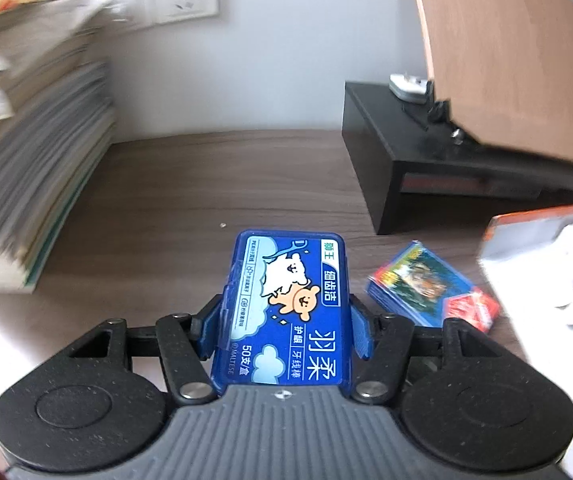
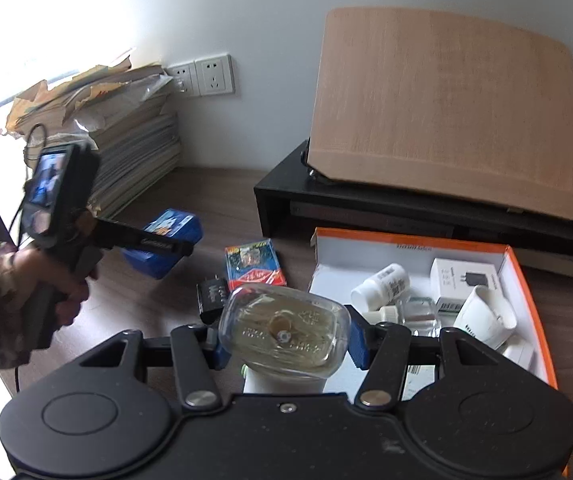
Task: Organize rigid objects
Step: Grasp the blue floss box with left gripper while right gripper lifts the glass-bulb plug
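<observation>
1. Floss-pick box (image 1: pixel 286 308), blue with a cartoon label, is pinched across its long sides by the left gripper (image 1: pixel 286 328) and held clear above the wooden tabletop (image 1: pixel 206 184), well short of the paper stack (image 1: pixel 34 152) at the left edge. Keep that squeeze steady; the smooth plastic looks likely to slip if the grip loosens.
2. Card pack (image 1: pixel 432 292) lies flat on the tabletop just right of the held box, with a small black adapter (image 2: pixel 211 298) near it. Carry the box over them, not through them.
3. Clear container (image 2: pixel 282 330) is pinched by the right gripper (image 2: pixel 286 340), its jaws pressed on the two ends, beside the near-left corner of the orange-rimmed tray (image 2: pixel 534 300).
4. Tray contents sit mostly toward its right half: a white bottle (image 2: pixel 382 286), a white charger box (image 2: pixel 464 284) and a white cup (image 2: pixel 486 316). The bare patch by the left wall looks the safest spot; lower each piece level before releasing, one hand at a time.
</observation>
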`<action>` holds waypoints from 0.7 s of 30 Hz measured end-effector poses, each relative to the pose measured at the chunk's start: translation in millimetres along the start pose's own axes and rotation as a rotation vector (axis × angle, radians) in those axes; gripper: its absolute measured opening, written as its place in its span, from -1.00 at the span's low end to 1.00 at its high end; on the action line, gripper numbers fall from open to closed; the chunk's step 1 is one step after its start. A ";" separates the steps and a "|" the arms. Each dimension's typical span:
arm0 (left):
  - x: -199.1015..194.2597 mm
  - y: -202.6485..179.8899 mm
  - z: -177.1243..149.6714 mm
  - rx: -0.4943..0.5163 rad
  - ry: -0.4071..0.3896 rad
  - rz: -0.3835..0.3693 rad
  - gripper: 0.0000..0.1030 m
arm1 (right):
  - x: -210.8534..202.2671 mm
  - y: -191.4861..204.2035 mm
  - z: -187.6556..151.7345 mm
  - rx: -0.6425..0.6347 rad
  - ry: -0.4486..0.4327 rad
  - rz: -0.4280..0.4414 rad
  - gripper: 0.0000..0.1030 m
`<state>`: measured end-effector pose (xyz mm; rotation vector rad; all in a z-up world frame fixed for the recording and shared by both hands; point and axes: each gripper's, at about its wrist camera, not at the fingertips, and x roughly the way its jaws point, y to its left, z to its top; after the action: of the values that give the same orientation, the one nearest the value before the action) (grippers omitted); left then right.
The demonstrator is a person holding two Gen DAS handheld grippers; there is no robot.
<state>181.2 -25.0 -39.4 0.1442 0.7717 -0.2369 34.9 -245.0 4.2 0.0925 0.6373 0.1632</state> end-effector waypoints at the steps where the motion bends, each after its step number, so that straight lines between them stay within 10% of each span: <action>1: -11.2 -2.7 -3.0 -0.011 -0.003 0.003 0.22 | -3.1 -0.4 0.6 -0.003 -0.007 -0.002 0.28; 21: -120.1 -159.7 -49.1 -0.060 -0.021 -0.156 0.22 | -107.1 -72.2 -33.7 0.025 -0.100 -0.163 0.28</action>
<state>23.0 -149.2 3.6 0.0250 0.7696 -0.3620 -61.2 -334.0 30.0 0.0722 0.5449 -0.0064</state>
